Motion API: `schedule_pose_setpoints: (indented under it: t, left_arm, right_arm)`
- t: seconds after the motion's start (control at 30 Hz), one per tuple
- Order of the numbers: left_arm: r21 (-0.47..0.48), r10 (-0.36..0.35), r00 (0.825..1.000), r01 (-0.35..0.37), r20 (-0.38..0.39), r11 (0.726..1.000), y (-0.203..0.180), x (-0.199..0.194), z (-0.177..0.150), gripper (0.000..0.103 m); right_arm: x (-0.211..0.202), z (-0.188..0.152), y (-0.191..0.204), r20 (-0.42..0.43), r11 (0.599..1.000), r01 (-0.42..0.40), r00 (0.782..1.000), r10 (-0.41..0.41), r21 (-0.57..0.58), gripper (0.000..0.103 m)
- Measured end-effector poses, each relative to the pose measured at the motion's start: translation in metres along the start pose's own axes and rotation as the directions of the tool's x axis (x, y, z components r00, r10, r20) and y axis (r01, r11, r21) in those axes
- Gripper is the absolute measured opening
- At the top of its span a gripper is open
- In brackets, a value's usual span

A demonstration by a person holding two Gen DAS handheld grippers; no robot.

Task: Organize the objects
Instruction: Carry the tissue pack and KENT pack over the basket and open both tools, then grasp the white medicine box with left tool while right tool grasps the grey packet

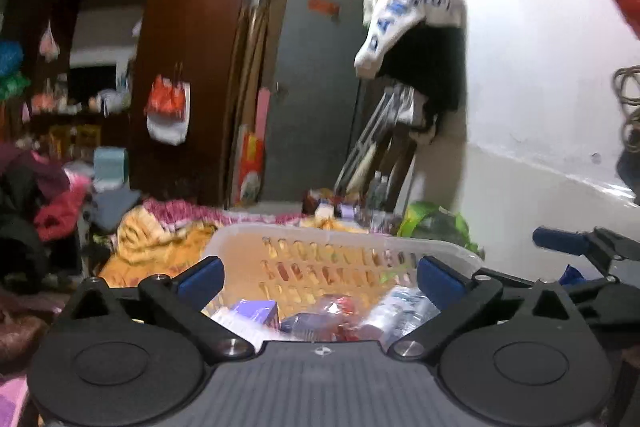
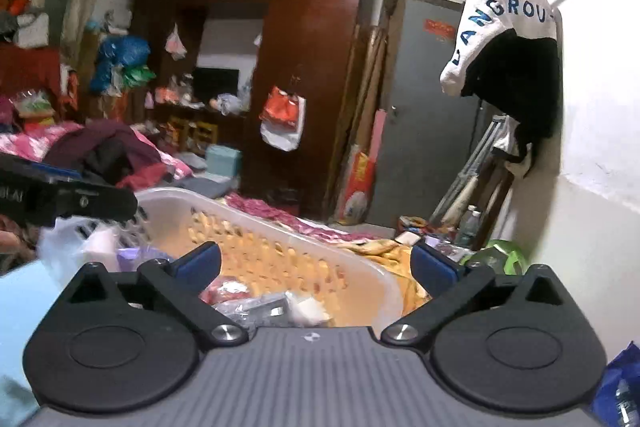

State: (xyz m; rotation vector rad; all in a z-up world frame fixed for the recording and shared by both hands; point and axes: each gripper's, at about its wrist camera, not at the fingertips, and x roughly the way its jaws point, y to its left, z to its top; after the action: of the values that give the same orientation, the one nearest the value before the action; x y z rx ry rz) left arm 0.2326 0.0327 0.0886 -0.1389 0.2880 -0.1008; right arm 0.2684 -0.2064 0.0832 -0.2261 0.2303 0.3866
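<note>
A: Jaws spread wide on left gripper (image 1: 320, 277), nothing between the blue pads (image 1: 202, 277). Hovering over white slotted basket (image 1: 348, 241).

B: Same on right gripper (image 2: 316, 267): spread wide, nothing gripped. Sitting above the basket (image 2: 376, 281) near its right end.

A: Basket resting on yellow-orange bedding (image 1: 156, 239). Contents from left wrist: purple box (image 1: 256, 311), clear plastic bottle (image 1: 404, 307), red wrapped packet (image 1: 340, 307). All lying loose in the bottom.

B: From right wrist: red packet (image 2: 226, 289), clear bag with dark item (image 2: 260, 307), white plastic bag (image 2: 68, 247) at the left end. Left gripper's black body (image 2: 68, 201) crossing over that end.

A: Right gripper's finger (image 1: 560, 241) visible past the basket rim, far right.

B: Background only: brown wardrobe (image 2: 316, 67), grey door (image 2: 424, 115), white cloth with blue lettering (image 2: 496, 23) hanging on wall. Left view motion-blurred.
</note>
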Motion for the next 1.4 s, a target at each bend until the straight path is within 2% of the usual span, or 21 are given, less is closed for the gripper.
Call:
schedule_pose_setpoints:
  t: [0.1, 0.2, 0.27, 0.33, 0.47, 0.6, 0.7, 0.77, 0.8, 0.87, 1.0, 1.17, 1.4]
  left_arm:
    - [0.05, -0.042, 0.997, 0.039, 0.065, 0.998, -0.02, -0.046, -0.033, 0.103]
    - [0.134, -0.096, 0.995, 0.095, 0.0, 0.986, -0.044, -0.062, -0.074, 0.103]
    - [0.184, -0.096, 0.994, 0.105, -0.057, 0.977, -0.06, -0.062, -0.101, 0.103]
    - [0.212, -0.071, 0.993, 0.09, -0.097, 0.973, -0.071, -0.057, -0.117, 0.103]
    - [0.208, -0.089, 0.978, 0.129, -0.19, 0.97, -0.08, -0.043, -0.133, 0.103]
    - [0.233, -0.048, 0.97, 0.105, -0.238, 0.967, -0.084, -0.031, -0.14, 0.103]
    - [0.221, -0.055, 0.962, 0.116, -0.267, 0.968, -0.085, -0.02, -0.14, 0.103]
    - [0.207, -0.061, 0.959, 0.121, -0.276, 0.971, -0.083, -0.017, -0.14, 0.093]
    - [0.194, -0.064, 0.956, 0.123, -0.285, 0.973, -0.079, -0.017, -0.14, 0.075]
    - [0.151, -0.077, 0.954, 0.125, -0.291, 0.981, -0.065, -0.019, -0.139, 0.076]
    - [0.126, -0.005, 0.962, 0.041, -0.272, 0.991, -0.033, -0.025, -0.135, 0.076]
    - [0.065, 0.017, 0.961, 0.001, -0.278, 0.998, 0.009, -0.03, -0.128, 0.076]
    - [0.013, 0.021, 0.967, -0.018, -0.255, 1.0, 0.036, -0.029, -0.123, 0.076]
  right_arm:
    - [-0.027, -0.012, -0.013, 0.007, 0.998, -0.018, 1.0, 0.017, 0.061, 0.103]
    - [-0.043, -0.028, -0.031, -0.013, 0.983, -0.04, 0.999, 0.043, 0.177, 0.103]
    - [-0.051, -0.044, -0.041, -0.042, 0.966, -0.074, 0.995, 0.087, 0.248, 0.103]
    - [-0.051, -0.056, -0.046, -0.065, 0.956, -0.092, 0.991, 0.114, 0.279, 0.103]
    - [-0.043, -0.068, -0.048, -0.13, 0.96, -0.076, 0.985, 0.115, 0.27, 0.103]
    - [-0.035, -0.072, -0.046, -0.146, 0.952, -0.089, 0.98, 0.137, 0.292, 0.103]
    - [-0.034, -0.081, -0.04, -0.159, 0.934, -0.115, 0.971, 0.176, 0.337, 0.103]
    - [-0.03, -0.082, -0.032, -0.167, 0.934, -0.131, 0.966, 0.195, 0.333, 0.103]
    - [-0.028, -0.084, -0.028, -0.175, 0.935, -0.135, 0.964, 0.2, 0.327, 0.103]
    - [-0.024, -0.087, -0.017, -0.188, 0.936, -0.146, 0.959, 0.214, 0.321, 0.103]
    - [-0.009, -0.094, 0.007, -0.221, 0.937, -0.168, 0.945, 0.242, 0.307, 0.103]
    - [0.016, -0.098, 0.037, -0.283, 0.934, -0.2, 0.915, 0.286, 0.297, 0.103]
    - [0.023, -0.1, 0.045, -0.306, 0.938, -0.167, 0.915, 0.262, 0.303, 0.103]
